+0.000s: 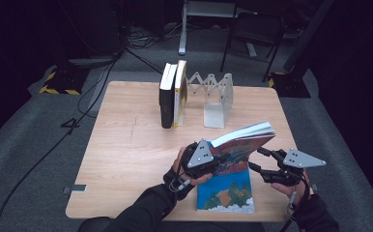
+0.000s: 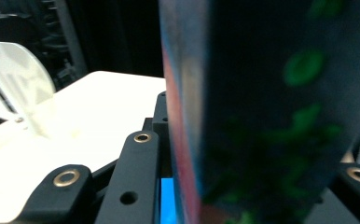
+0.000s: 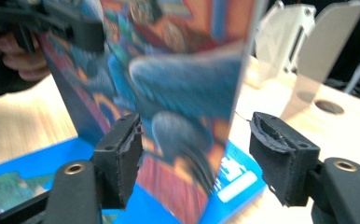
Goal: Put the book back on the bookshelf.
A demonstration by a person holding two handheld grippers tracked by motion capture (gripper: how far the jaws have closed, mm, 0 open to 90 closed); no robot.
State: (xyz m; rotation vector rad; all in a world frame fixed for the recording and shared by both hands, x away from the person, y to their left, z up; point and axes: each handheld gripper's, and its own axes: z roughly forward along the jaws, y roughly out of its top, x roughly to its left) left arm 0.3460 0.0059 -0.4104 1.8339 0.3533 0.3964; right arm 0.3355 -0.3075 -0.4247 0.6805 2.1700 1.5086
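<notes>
The rack [image 1: 212, 96] at 12 o'clock holds two books [image 1: 172, 94]. The left claw [image 1: 218, 162] grips a raised book [image 1: 240, 142]; the right claw [image 1: 258, 159] gapes.

We can read no text anywhere. The blue book [image 3: 243, 179] lying on the table carries a white label, too blurred to make out, and the spines of the standing books [image 1: 172, 94] are too small.

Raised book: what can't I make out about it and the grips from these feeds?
- Left tool: left gripper view, its contact on the raised book is blocked by the blurred cover.
- Cover artwork: right gripper view, blurred.
- Blue book: high view, upper part hidden beneath the raised one.
</notes>
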